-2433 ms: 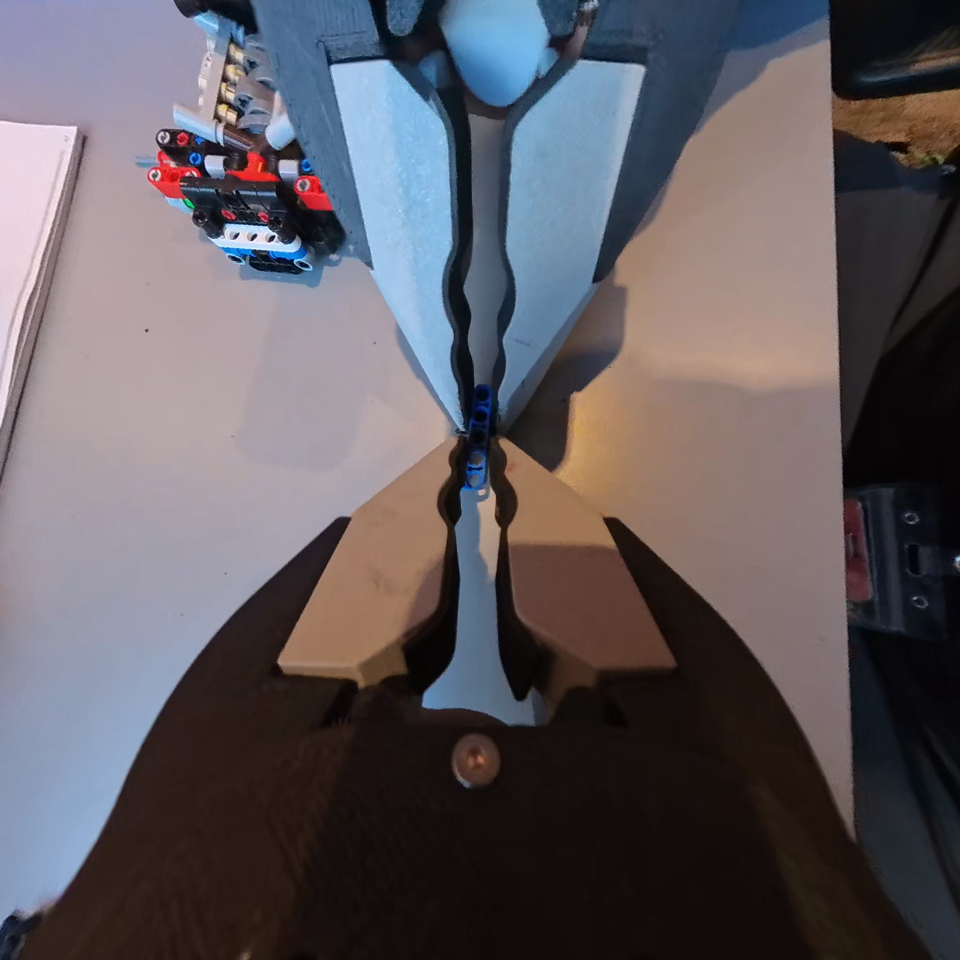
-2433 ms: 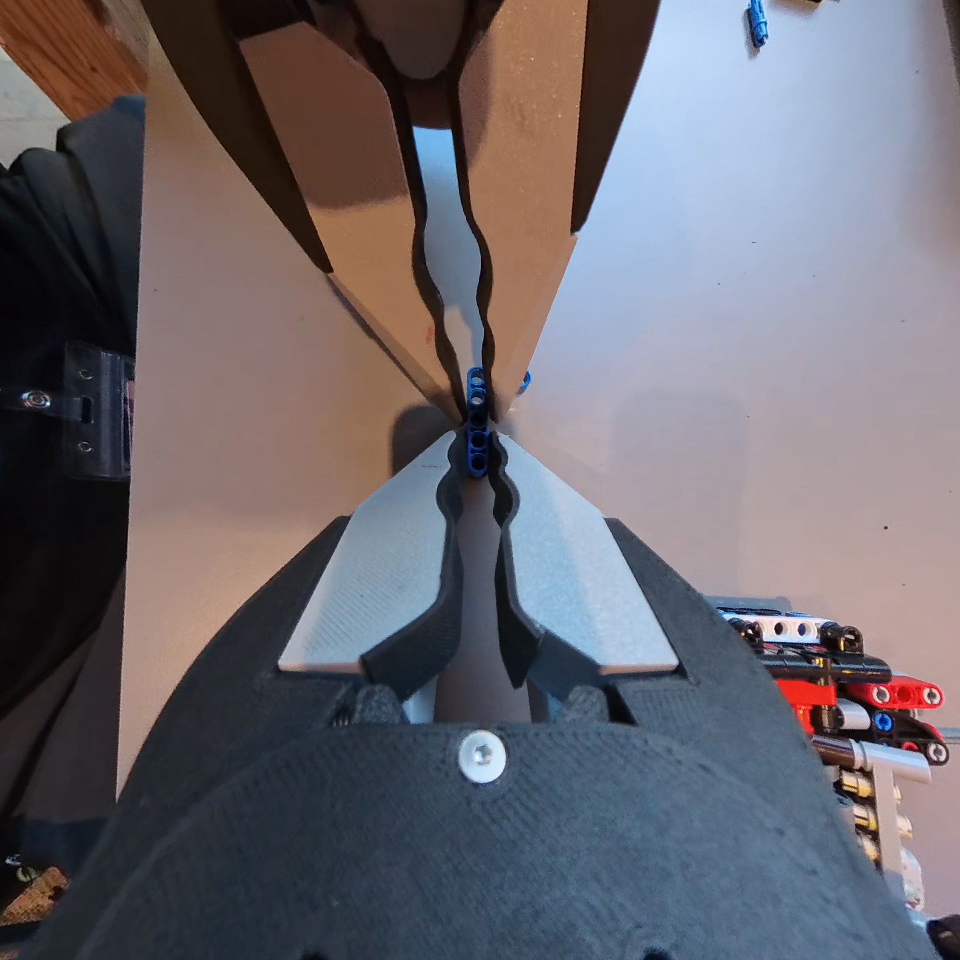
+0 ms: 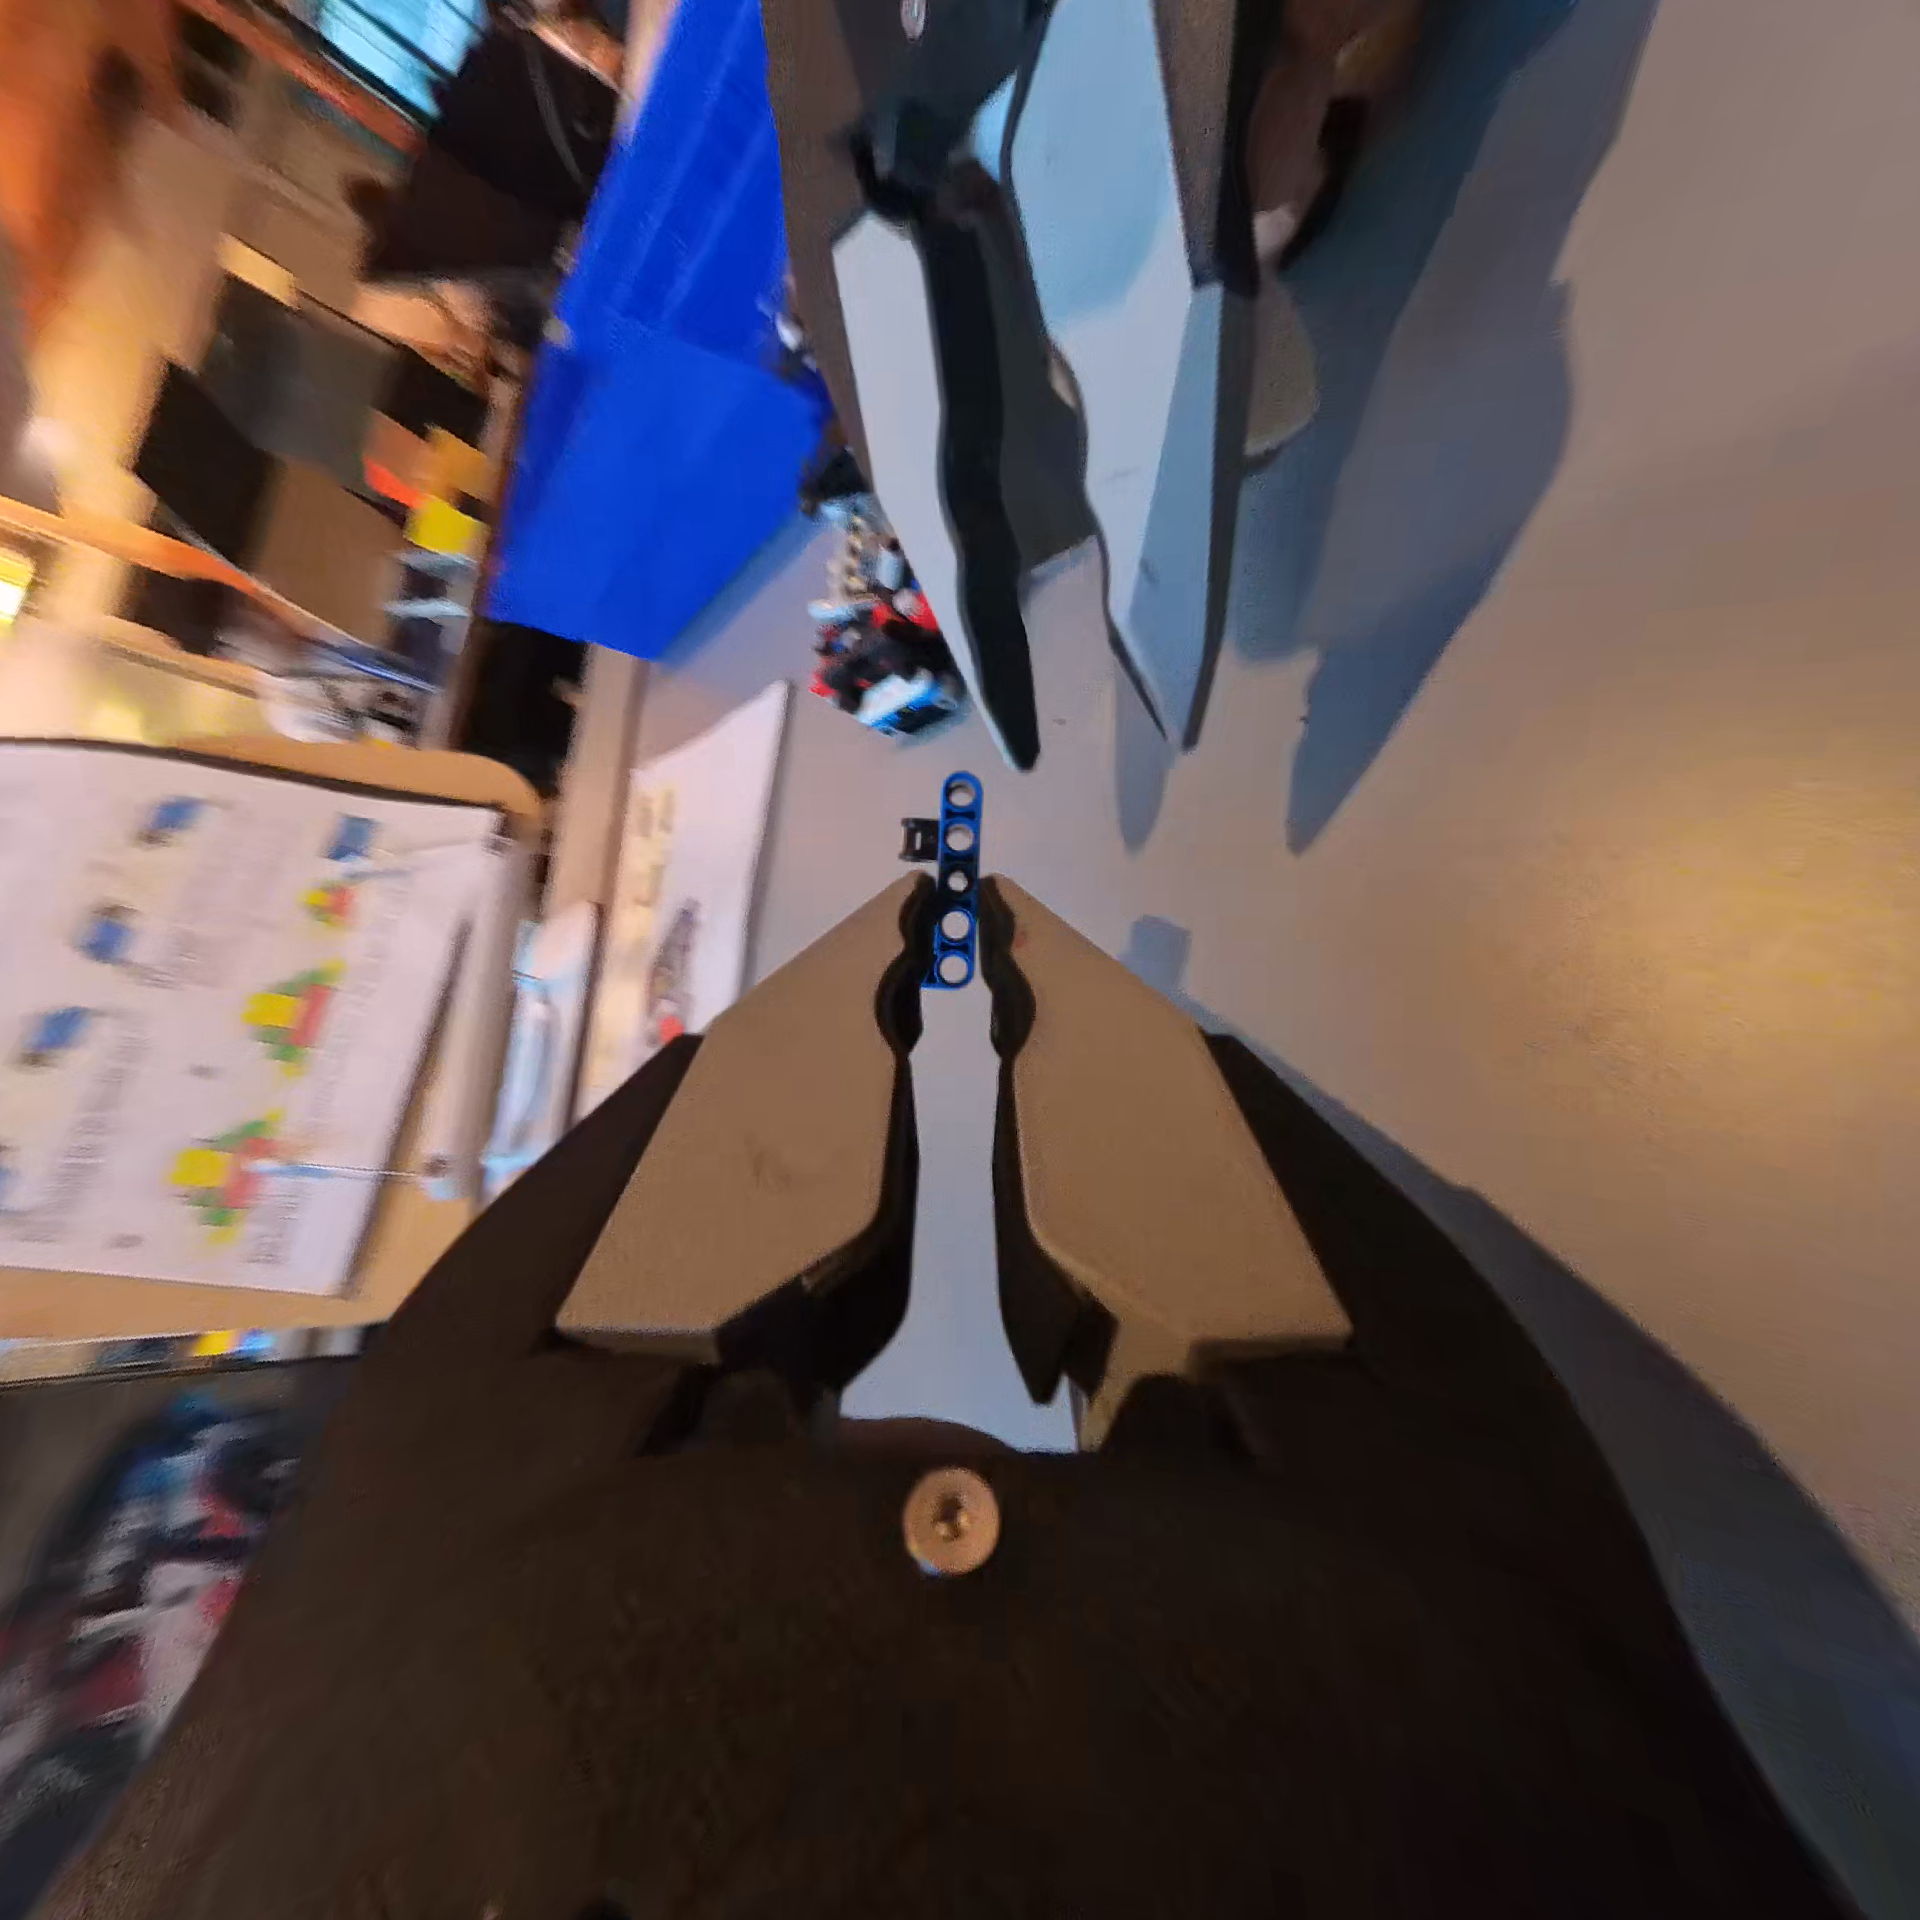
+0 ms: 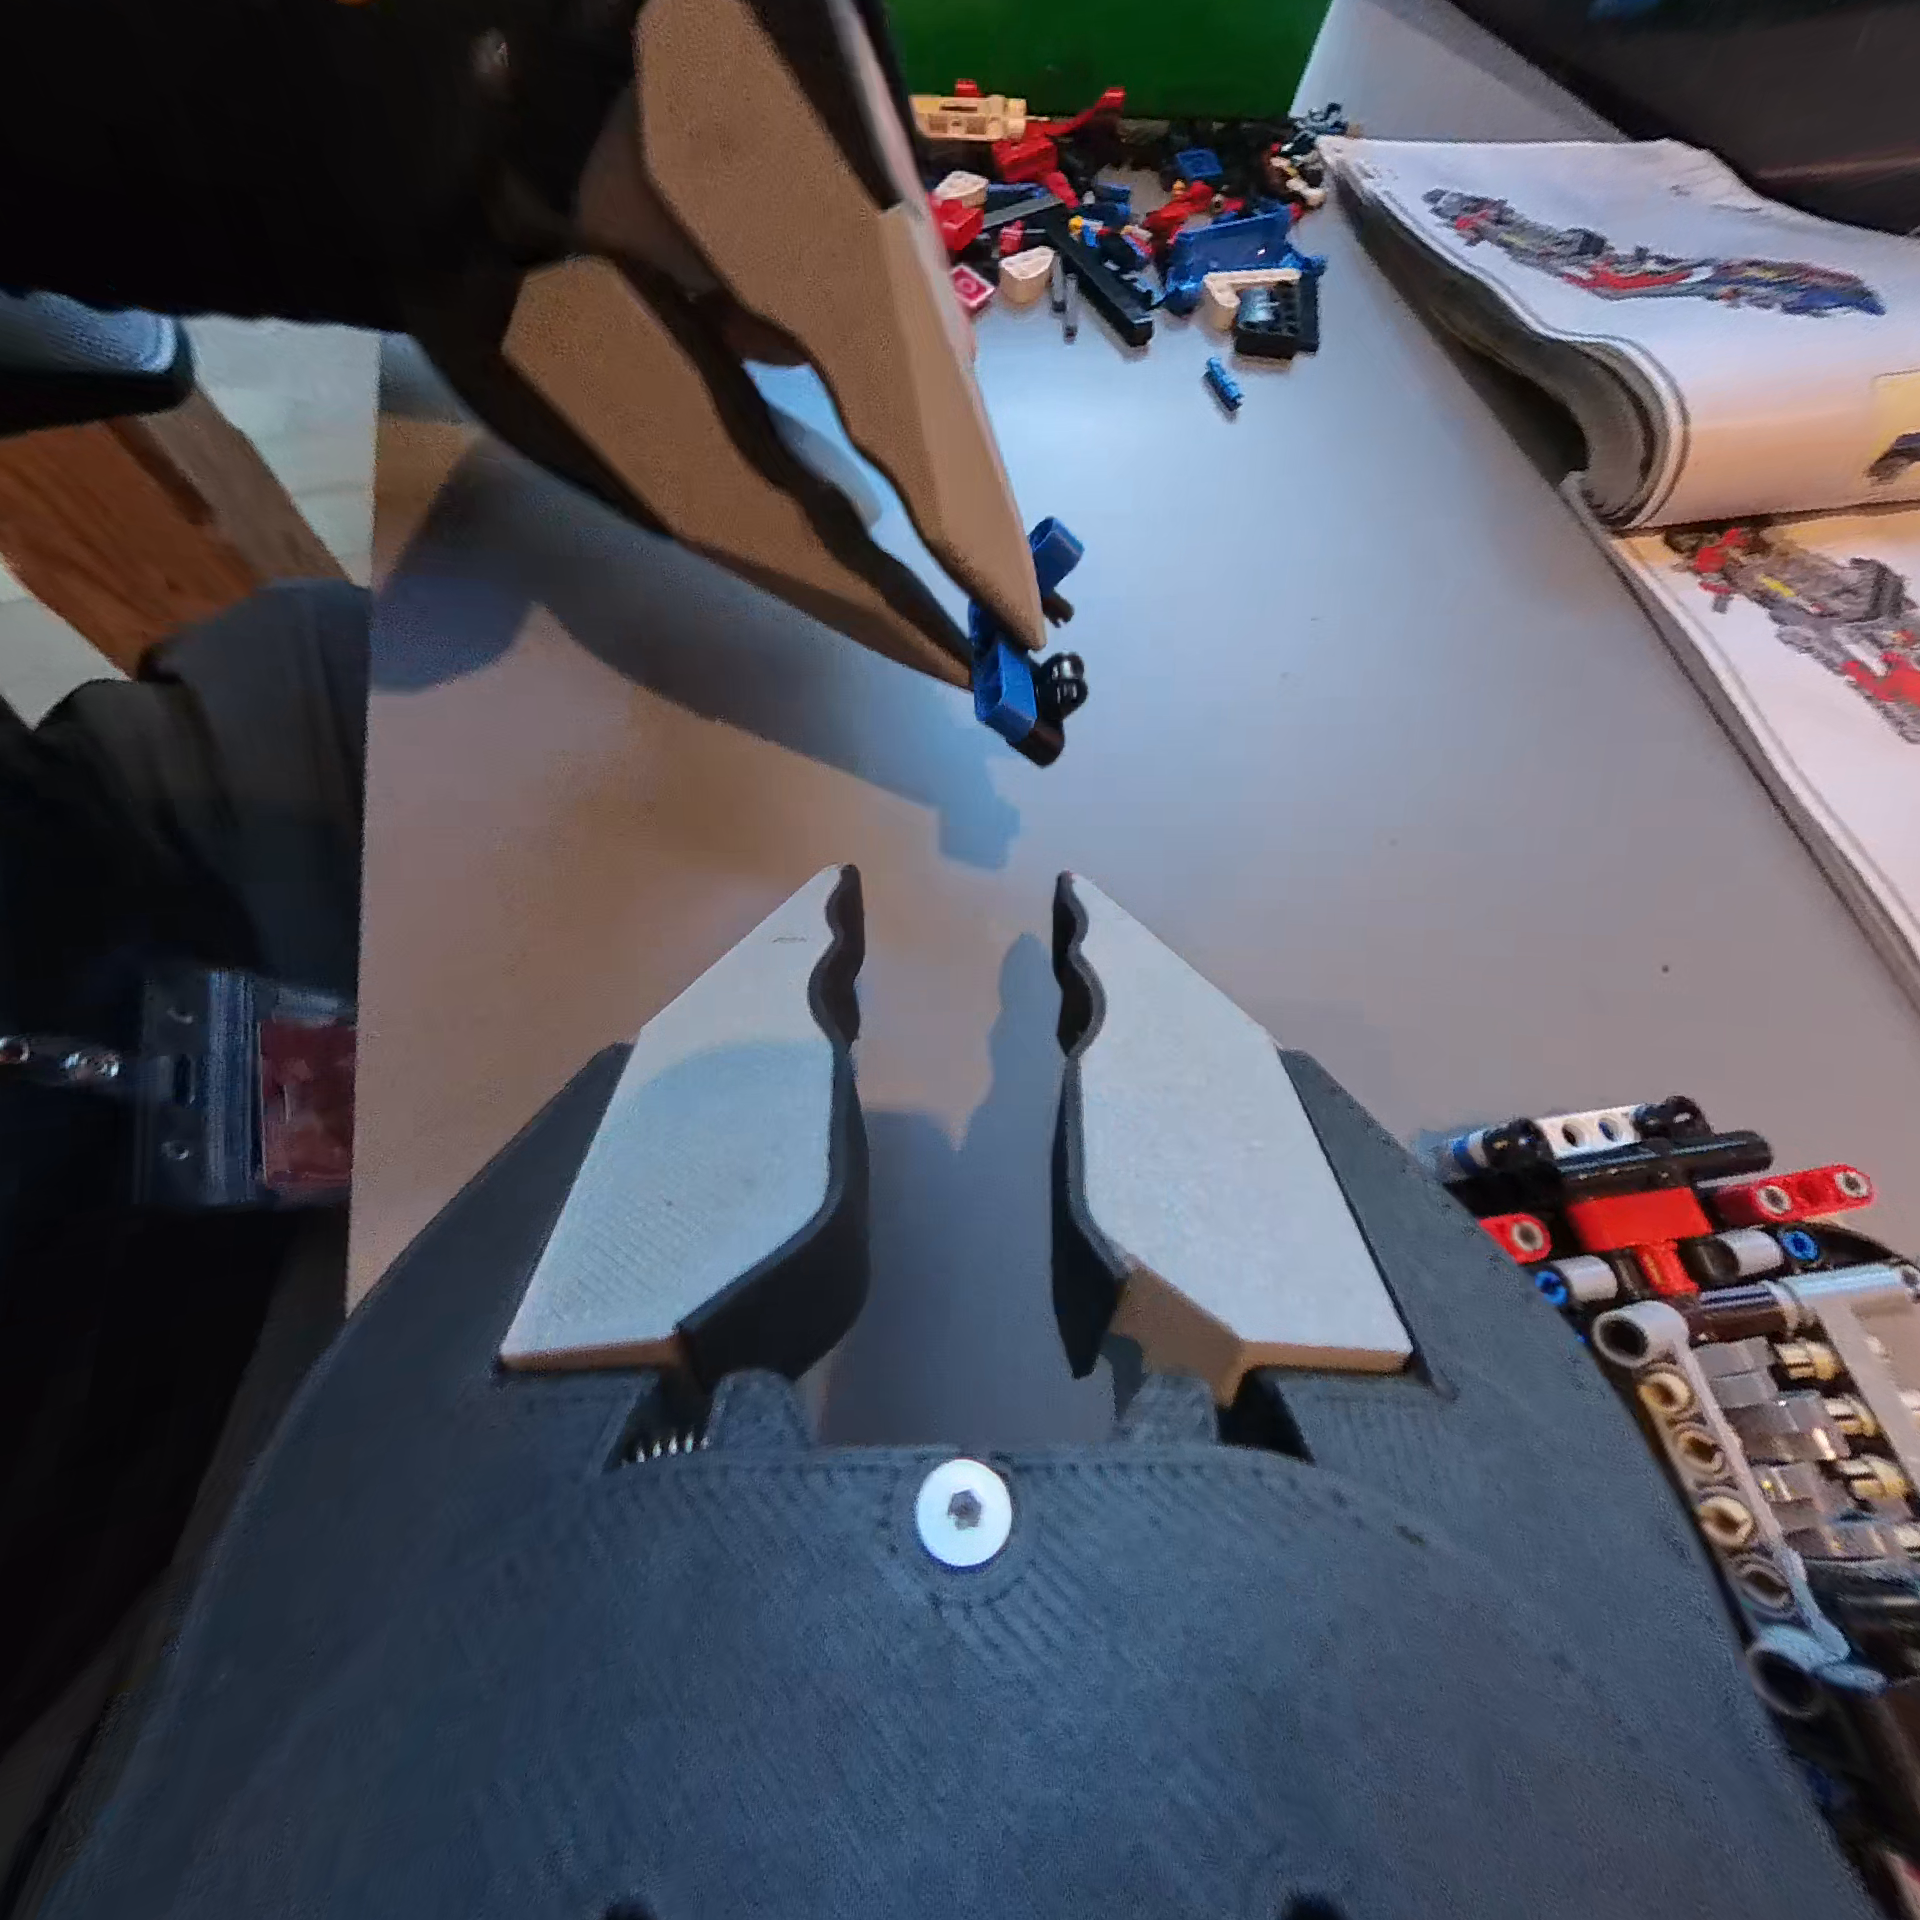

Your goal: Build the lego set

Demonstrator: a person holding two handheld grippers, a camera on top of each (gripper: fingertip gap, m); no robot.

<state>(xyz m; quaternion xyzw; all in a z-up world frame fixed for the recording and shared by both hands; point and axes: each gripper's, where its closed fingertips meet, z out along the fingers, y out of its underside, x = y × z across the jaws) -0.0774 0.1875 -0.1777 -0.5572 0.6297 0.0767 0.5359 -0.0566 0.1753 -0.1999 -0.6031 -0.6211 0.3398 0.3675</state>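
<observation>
My left gripper (image 3: 953, 883) is shut on a thin blue five-hole beam (image 3: 956, 878) with a small black pin sticking out of its side, held above the grey table. In the right wrist view the left gripper (image 4: 1006, 649) shows with the blue beam (image 4: 1003, 691) and black pin at its tips. My right gripper (image 4: 958, 888) is open and empty, just short of that beam. It hangs open in the left wrist view (image 3: 1101, 727), beyond the beam. The partly built model (image 4: 1714, 1299) of black, red and grey parts lies at my right gripper's right side, and small in the left wrist view (image 3: 883, 644).
A pile of loose bricks (image 4: 1132, 229) lies at the table's far end before a green box (image 4: 1101, 52). Open instruction booklets (image 4: 1714, 343) lie along the right. In the left wrist view a blue bin (image 3: 665, 416) and printed sheets (image 3: 208, 1018) stand left. The gap from one gripper's tips to the other's is roughly 4 cm.
Both grippers held the blue beam tip to tip before. Now my right gripper has let go, opened and drawn back. My left gripper has turned with the beam, which now shows a black pin.
</observation>
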